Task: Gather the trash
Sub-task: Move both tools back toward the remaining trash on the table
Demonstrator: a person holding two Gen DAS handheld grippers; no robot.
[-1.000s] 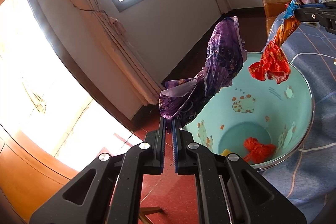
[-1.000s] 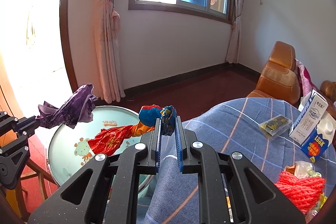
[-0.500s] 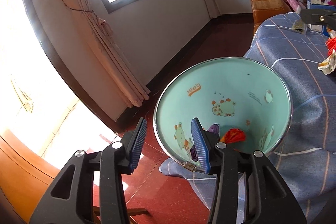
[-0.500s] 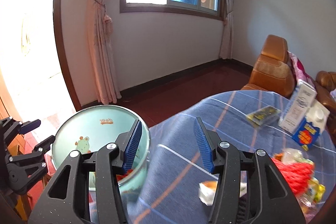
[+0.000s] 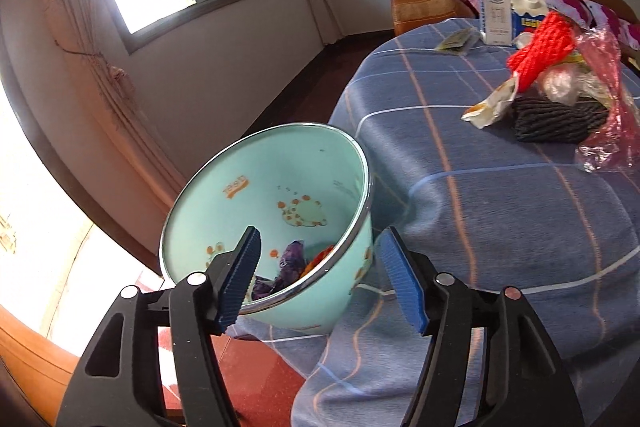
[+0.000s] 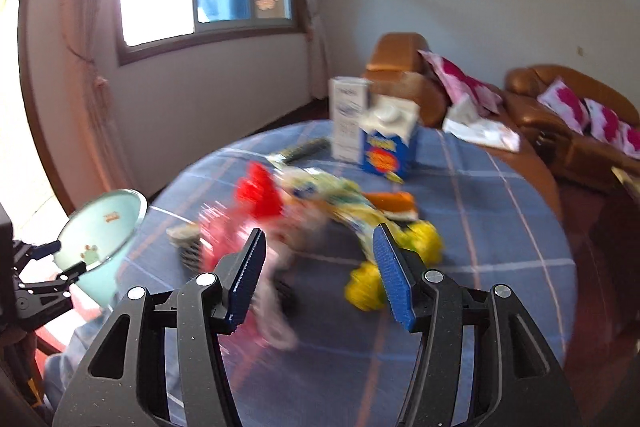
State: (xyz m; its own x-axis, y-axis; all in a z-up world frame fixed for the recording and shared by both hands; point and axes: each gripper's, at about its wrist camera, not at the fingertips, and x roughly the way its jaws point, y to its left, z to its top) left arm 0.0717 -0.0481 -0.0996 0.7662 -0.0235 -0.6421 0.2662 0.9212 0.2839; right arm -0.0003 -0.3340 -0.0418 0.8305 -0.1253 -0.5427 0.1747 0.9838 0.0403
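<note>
Both tongs opening, empty; trash pile (image 6: 320, 211) beyond right tongs (image 6: 320, 279).

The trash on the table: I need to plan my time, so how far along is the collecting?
Partly done. A purple wrapper and something orange-red already lie in the bin. Nothing is in hand: left gripper and right gripper are both opening and empty. Left on the table: red netting, a pink bag, cartons and more wrappers.

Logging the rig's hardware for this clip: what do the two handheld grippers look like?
Both match: the left gripper and right gripper have matte black frames with triangular cutouts and silver screw heads, and two fingers faced with blue ribbed pads. No cables, sleeves or markings show.
</note>
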